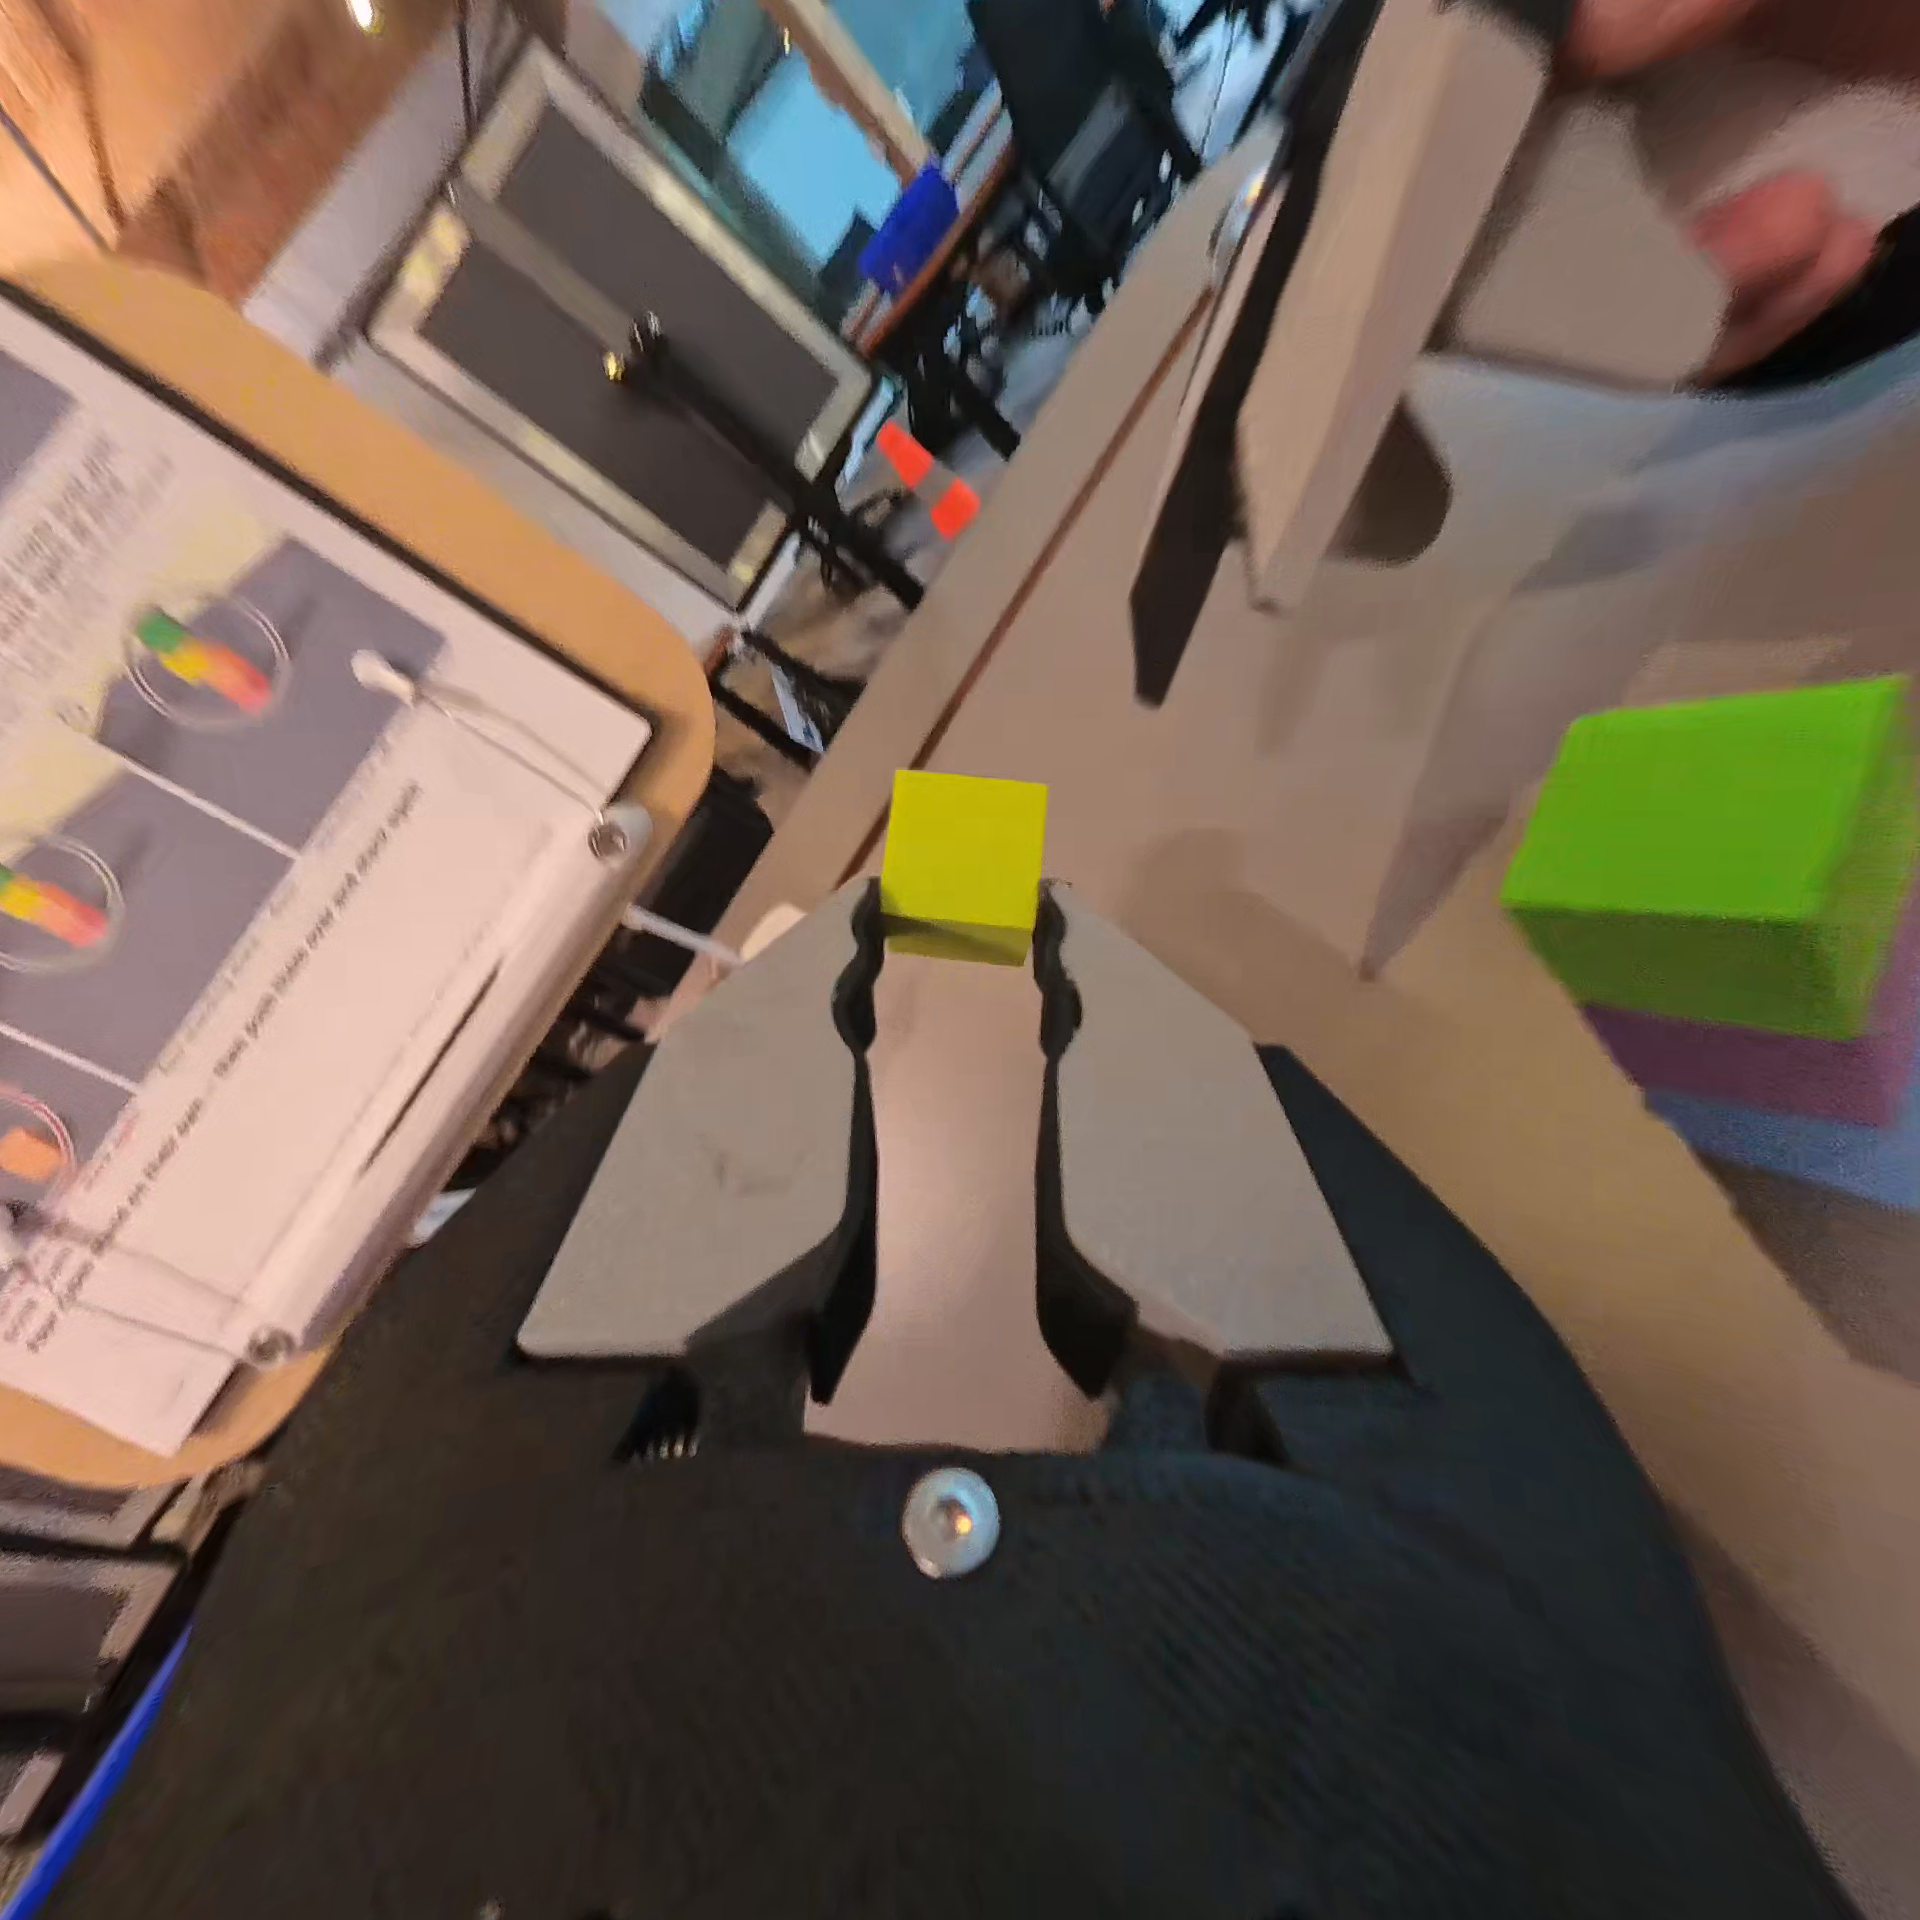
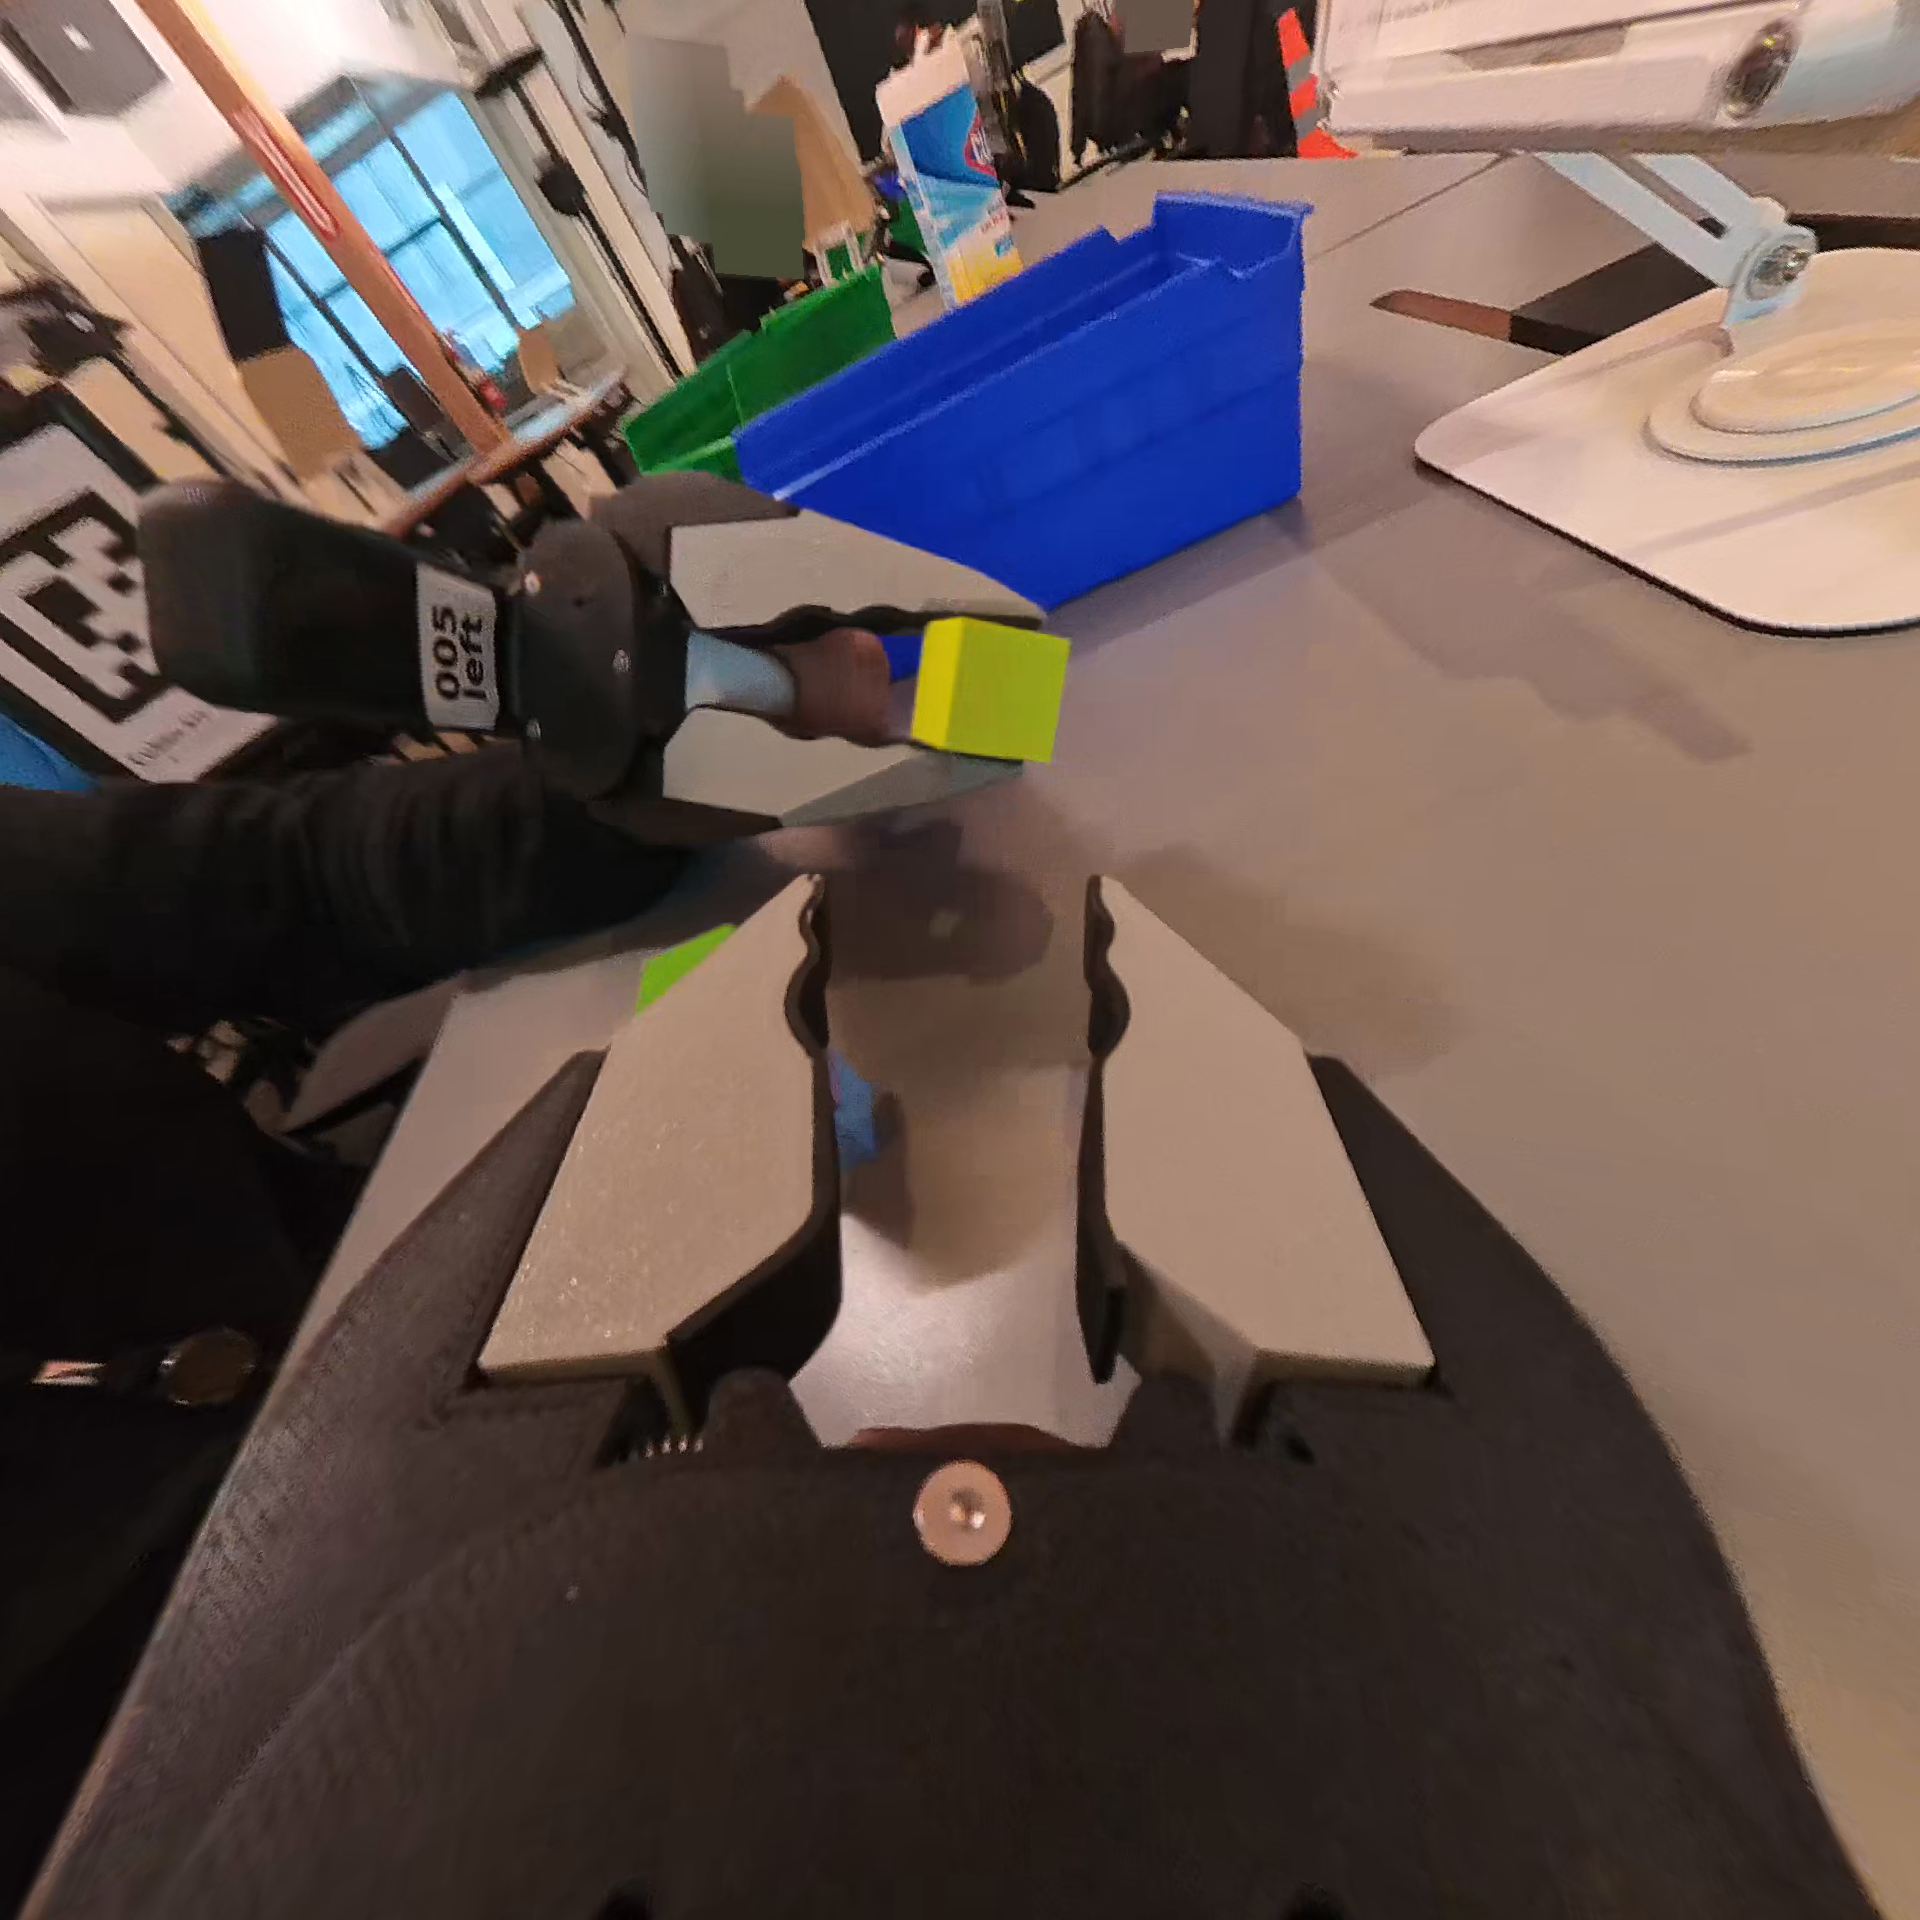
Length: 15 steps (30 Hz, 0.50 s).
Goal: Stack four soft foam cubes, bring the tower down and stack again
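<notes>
Yellow soft foam cube (image 1: 964, 862), pinched at the left gripper's (image 1: 961, 914) fingertips above the grey table (image 2: 1455, 883), should land squarely on what looks like a green-purple-blue foam stack (image 1: 1725, 883), while the right gripper (image 2: 951, 935) waits spread and empty.

Bare grey table (image 2: 1455, 831) ahead lies open — blue bin (image 2: 1039, 436) and white stand base (image 2: 1662, 468) bound it.

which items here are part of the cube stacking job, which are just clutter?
Job:
- yellow cube, gripped in the left claw
- green cube, on top of the purple cube, on the blue cube
- right claw, open, holding nothing

Clutter:
- blue bin
- green bin
- instruction sheet
- white stand base
</notes>
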Available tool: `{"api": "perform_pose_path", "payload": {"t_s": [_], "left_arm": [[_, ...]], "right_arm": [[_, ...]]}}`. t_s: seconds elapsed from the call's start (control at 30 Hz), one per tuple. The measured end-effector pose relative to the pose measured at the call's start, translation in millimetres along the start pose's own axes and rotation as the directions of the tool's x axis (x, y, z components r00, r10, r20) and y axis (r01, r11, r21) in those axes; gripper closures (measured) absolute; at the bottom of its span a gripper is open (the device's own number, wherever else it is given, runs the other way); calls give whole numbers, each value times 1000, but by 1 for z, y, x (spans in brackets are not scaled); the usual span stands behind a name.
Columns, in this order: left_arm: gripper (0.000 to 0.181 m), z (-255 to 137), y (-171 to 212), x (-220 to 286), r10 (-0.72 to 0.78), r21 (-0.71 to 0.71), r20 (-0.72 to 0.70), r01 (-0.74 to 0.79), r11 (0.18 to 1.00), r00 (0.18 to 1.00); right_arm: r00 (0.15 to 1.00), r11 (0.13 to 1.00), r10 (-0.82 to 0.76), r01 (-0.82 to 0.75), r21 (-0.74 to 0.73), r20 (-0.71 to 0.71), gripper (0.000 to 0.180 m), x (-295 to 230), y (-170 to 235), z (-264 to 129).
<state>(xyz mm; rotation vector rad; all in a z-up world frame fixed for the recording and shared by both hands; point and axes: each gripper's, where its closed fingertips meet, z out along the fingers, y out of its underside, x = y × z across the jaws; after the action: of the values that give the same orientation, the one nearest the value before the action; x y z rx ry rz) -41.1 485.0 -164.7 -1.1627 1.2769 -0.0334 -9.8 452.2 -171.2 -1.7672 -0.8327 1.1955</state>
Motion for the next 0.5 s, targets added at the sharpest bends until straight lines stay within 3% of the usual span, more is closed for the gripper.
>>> {"api": "perform_pose_path", "payload": {"t_s": [0.17,0.37,0.5], "left_arm": [[154,-11,-23,6,105,80,20,-106,991,994],[154,-16,-35,8,139,127,38,-143,981,990],[154,-14,-34,14,171,117,23,-172,978,985]], "right_arm": [[995,997,25,-32,72,99,133,-22,-16,4],[991,994,67,-76,74,118,133,-26,-18,13],[987,993,66,-79,87,147,145,-32,-21,15]]}}
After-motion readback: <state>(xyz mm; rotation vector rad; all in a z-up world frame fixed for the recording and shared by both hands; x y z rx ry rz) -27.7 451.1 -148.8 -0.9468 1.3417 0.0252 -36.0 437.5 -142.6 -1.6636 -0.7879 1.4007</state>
